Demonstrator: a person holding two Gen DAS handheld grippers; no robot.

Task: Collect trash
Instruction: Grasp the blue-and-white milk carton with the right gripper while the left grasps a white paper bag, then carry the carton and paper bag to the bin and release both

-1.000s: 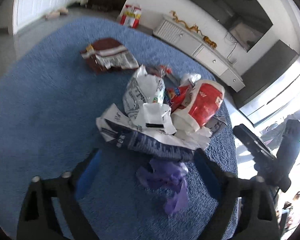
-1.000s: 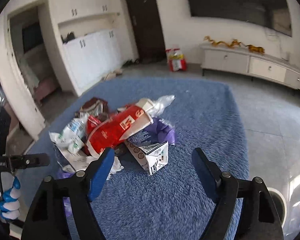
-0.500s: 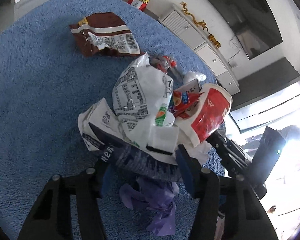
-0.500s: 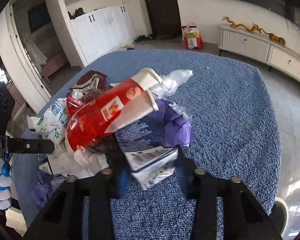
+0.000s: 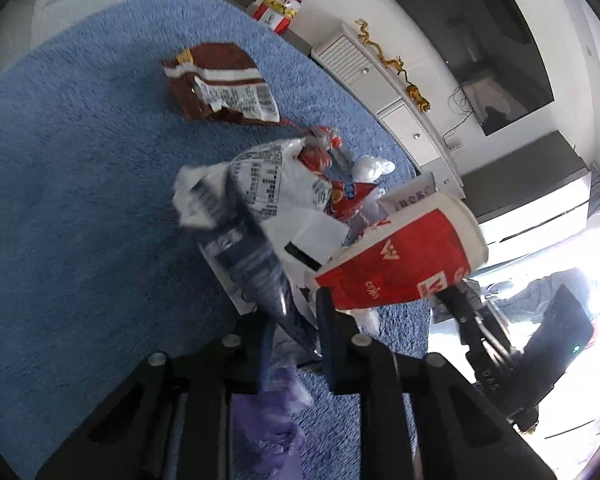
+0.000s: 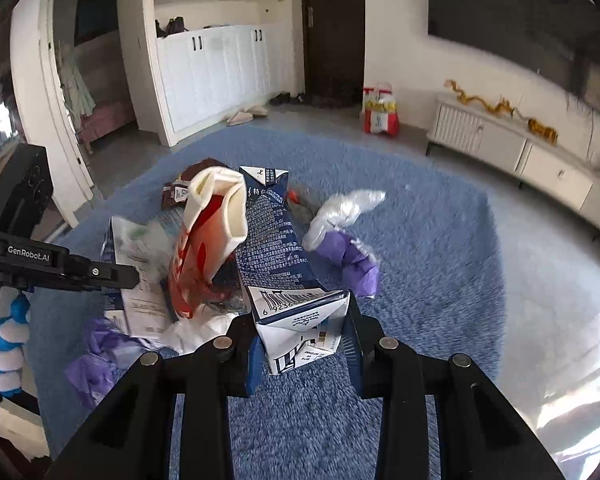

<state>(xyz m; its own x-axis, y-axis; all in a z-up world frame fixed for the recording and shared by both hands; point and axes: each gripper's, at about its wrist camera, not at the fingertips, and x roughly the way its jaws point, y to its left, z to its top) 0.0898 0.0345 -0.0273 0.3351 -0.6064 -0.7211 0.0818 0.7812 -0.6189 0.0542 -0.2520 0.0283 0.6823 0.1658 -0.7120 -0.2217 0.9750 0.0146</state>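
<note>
Both your grippers closed since half a second ago — left gripper [image 5: 292, 320] clamped on dark blue wrapper [image 5: 252, 264], right gripper [image 6: 302, 344] clamped on milk carton [image 6: 284, 264]. Red cup [image 6: 204, 248] leans against carton, base hidden; blur smears wrapper print over blue rug [image 6: 420, 240].

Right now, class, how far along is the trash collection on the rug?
Nothing looks binned yet; no bin shows. In hand: the right gripper is shut on the milk carton, and the left gripper is shut on a dark blue wrapper. Left on the blue rug: the brown snack bag, red paper cup, and purple wad.
</note>
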